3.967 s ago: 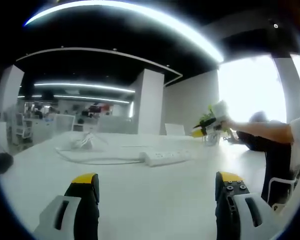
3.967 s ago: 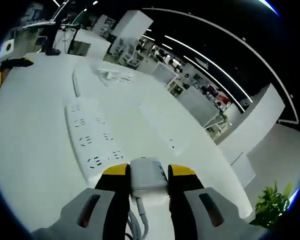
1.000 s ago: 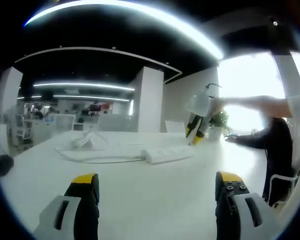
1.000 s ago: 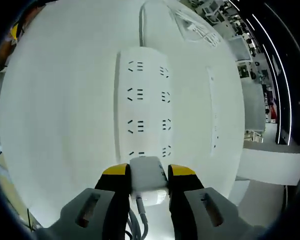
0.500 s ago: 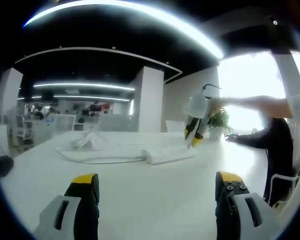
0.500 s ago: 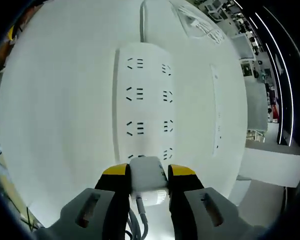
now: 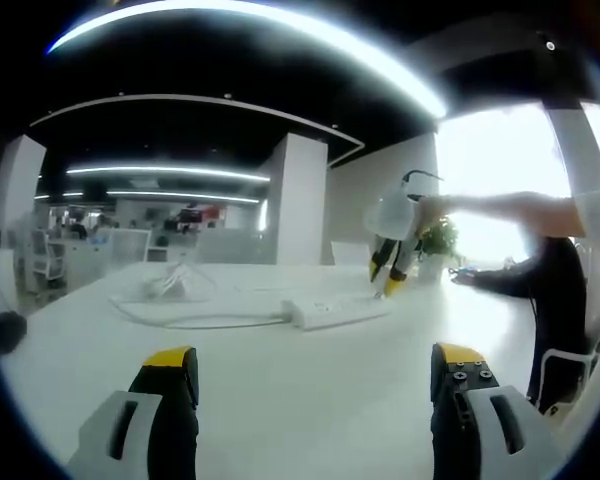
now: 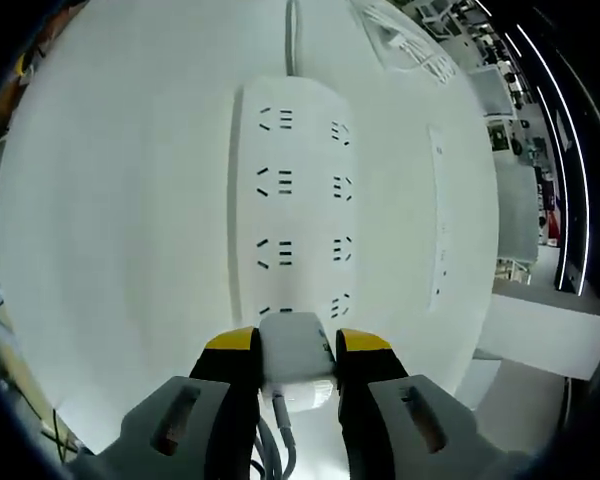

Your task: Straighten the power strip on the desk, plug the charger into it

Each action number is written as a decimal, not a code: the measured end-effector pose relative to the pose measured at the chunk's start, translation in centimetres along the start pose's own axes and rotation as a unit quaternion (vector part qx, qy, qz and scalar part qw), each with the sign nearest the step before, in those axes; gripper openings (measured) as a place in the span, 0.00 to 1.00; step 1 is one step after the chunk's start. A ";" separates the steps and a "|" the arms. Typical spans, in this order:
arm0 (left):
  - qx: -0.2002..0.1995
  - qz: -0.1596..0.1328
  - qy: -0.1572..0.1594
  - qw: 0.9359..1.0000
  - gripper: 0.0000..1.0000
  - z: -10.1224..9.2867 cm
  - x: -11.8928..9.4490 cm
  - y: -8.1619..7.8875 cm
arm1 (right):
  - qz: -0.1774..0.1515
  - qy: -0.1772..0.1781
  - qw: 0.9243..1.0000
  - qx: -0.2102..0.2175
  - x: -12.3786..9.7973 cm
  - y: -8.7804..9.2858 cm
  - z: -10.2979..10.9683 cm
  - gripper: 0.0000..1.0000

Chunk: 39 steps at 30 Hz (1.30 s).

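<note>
So in the right gripper view, the right gripper (image 8: 297, 355) is clenched on a white charger (image 8: 297, 362), its yellow-tipped jaws pressed against both sides of the block, and a thin white cable hangs off the back of the charger between the jaws. The gripper is pointed straight down at the power strip (image 8: 300, 195), which lies flat on the white desk (image 8: 130, 200). The charger sits right over the near end of the strip, at the last row of sockets; can't tell if the prongs are in yet. The strip's own cord (image 8: 291, 35) runs off the far end.

In the left gripper view, the left gripper (image 7: 315, 375) is released, jaws wide apart with nothing between them, low over the desk (image 7: 310, 400) and well back from the strip. From there the power strip (image 7: 337, 310) is farther out on the table, with the right gripper (image 7: 389, 275) standing tips-down at its right end, held by a person's arm (image 7: 510, 208). A white cord (image 7: 195, 320) loops off to the strip's left.
</note>
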State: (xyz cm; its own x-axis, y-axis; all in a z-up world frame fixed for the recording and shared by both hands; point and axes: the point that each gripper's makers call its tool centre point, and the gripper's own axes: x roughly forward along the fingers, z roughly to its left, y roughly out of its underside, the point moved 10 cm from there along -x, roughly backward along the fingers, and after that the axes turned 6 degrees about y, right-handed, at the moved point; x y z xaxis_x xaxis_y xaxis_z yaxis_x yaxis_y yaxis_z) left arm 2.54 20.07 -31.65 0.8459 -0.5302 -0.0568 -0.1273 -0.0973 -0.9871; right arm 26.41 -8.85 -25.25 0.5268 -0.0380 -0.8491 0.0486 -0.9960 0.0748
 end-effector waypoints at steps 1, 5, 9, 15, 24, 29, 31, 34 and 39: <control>0.000 0.000 0.000 1.000 0.99 0.0 0.0 0.0 | 0.002 0.000 1.000 0.000 0.0 0.0 0.0 0.27; 0.000 -0.001 -0.001 1.000 0.99 0.1 -0.1 0.0 | 0.005 -0.001 1.000 -0.002 0.1 -0.1 0.1 0.27; -0.001 -0.001 -0.002 1.000 0.99 0.2 -0.2 0.0 | 0.004 0.000 1.000 -0.002 0.1 -0.1 0.1 0.27; -0.001 -0.002 0.001 1.000 0.99 0.1 -0.1 0.0 | 0.004 0.002 1.000 0.002 0.1 -0.1 0.1 0.27; -0.001 -0.002 -0.002 1.000 0.99 0.0 -0.2 0.1 | 0.003 0.004 1.000 0.005 0.2 -0.1 0.1 0.27; -0.003 -0.001 0.000 1.000 0.99 -0.2 -0.2 0.3 | 0.004 0.005 1.000 0.006 0.2 -0.2 0.2 0.27; -0.003 0.000 0.001 1.000 0.99 -0.3 -0.1 0.4 | 0.005 0.007 1.000 0.005 0.2 -0.2 0.2 0.27; -0.003 -0.001 0.001 1.000 0.99 -0.4 -0.1 0.4 | 0.005 0.009 1.000 0.001 0.2 -0.4 0.3 0.27; -0.003 0.002 0.003 1.000 0.99 -0.5 0.1 0.6 | 0.001 0.009 1.000 0.007 0.2 -0.5 0.3 0.27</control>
State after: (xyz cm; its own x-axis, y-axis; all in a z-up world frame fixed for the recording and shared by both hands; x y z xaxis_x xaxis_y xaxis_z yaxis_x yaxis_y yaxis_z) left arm 2.24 19.52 -32.13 0.8420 -0.5363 -0.0587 -0.1333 -0.1012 -0.9859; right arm 26.24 -8.37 -25.61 0.5416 -0.0390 -0.8397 0.0362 -0.9969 0.0696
